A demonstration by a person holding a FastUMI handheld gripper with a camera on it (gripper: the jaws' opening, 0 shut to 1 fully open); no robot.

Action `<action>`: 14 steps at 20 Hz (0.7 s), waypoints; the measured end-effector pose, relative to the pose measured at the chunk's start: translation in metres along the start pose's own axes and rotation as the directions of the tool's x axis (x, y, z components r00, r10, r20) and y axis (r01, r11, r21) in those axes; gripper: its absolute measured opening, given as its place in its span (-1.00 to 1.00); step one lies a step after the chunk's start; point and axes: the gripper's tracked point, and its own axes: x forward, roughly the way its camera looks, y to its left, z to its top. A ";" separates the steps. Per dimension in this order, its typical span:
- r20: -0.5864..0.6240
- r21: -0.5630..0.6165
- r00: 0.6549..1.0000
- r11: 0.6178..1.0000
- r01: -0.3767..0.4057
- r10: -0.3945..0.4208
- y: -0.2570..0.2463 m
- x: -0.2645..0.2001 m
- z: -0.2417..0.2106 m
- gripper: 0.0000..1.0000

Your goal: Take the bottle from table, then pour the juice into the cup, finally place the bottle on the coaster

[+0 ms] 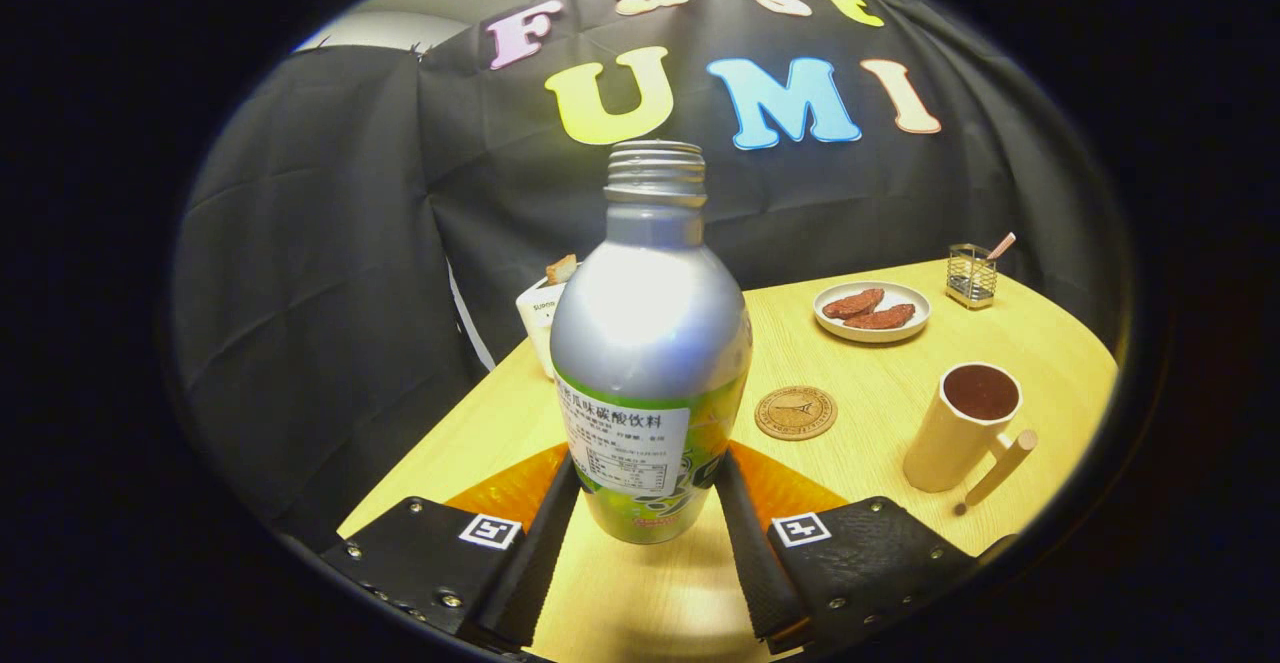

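Tongs (648, 498) of mine are clamped on the bottle (650, 363), one finger pressed to each side of its lower body, so the gap between them is just the bottle's width. I hold the silver bottle upright between the fingers, its threaded neck uncapped and its base lifted clear of the yellow wooden table (880, 383). Just ahead of my right finger lies the round coaster (796, 413), flat on the wood. Farther right of it stands the cup (962, 426), pale with a stick handle, dark liquid inside. Beyond the coaster sits a white plate (871, 312) with reddish-brown pieces, and past that a small wire holder (971, 276). Behind the bottle, partly hidden, stands a pale carton (538, 315).
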 end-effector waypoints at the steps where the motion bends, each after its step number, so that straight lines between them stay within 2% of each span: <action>1: 0.010 0.025 1.000 1.000 -0.008 0.007 -0.004 -0.001 0.005 0.53; 8: 0.026 0.215 0.999 0.975 -0.048 0.043 -0.021 0.003 0.009 0.53; 14: 0.036 0.403 0.996 0.911 -0.090 0.083 -0.027 0.003 0.008 0.54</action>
